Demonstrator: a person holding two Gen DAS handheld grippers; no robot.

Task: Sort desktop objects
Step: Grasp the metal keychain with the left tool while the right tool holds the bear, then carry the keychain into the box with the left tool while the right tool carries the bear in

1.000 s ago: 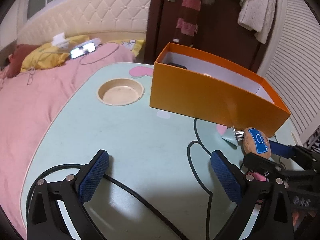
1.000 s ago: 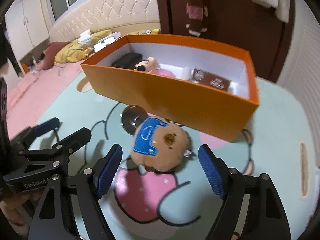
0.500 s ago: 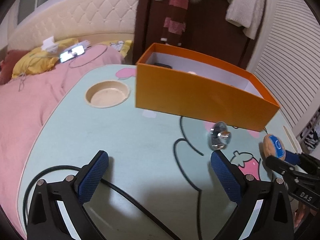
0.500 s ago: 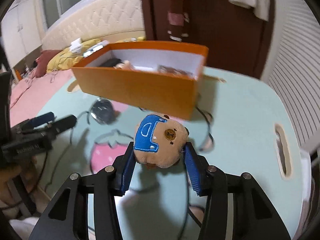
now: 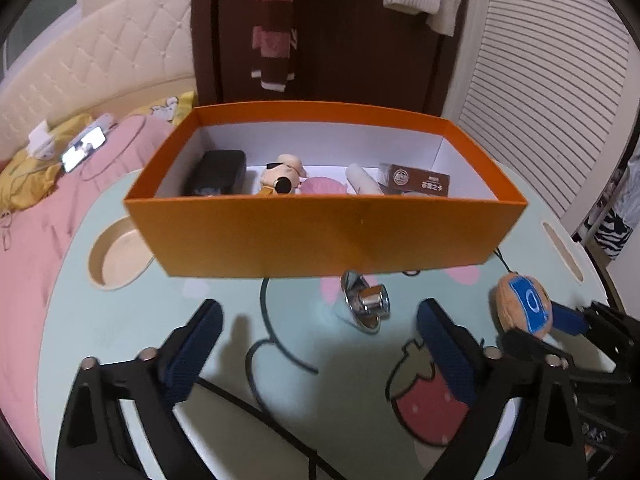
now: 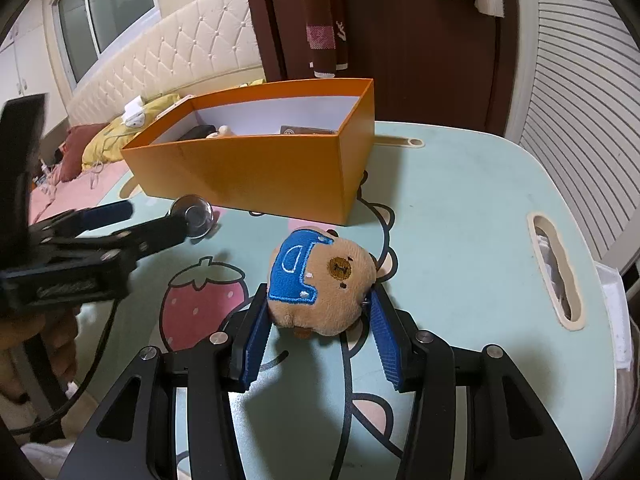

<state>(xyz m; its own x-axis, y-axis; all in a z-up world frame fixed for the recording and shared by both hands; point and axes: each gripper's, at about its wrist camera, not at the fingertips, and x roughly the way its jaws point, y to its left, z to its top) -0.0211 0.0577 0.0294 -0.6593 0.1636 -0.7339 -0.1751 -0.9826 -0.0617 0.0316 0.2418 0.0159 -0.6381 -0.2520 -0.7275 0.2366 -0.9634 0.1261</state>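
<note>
My right gripper (image 6: 320, 336) is shut on a brown plush bear (image 6: 322, 284) with a blue bib, held above the mint table (image 6: 460, 220). That bear (image 5: 522, 306) also shows at the right of the left wrist view. An orange box (image 5: 320, 236) (image 6: 248, 168) stands at the table's far side with a black case (image 5: 218, 172), a small doll (image 5: 280, 174), a pink item, a cream roll and a brown card box (image 5: 418, 180) inside. A shiny metal knob (image 5: 366, 300) (image 6: 194, 216) lies in front of the box. My left gripper (image 5: 320, 344) is open with nothing between its fingers, just short of the knob.
A round cup recess (image 5: 118, 258) sits in the table at the left, a slot handle (image 6: 556, 268) at the right. A black cable (image 5: 256, 408) runs across the table's near side. A pink bed (image 5: 36, 216) lies left, a door with hanging clothes behind.
My right gripper closed on the bear and lifted it off the table. The left gripper rose and swung right, so the box interior and the knob now sit ahead of it.
</note>
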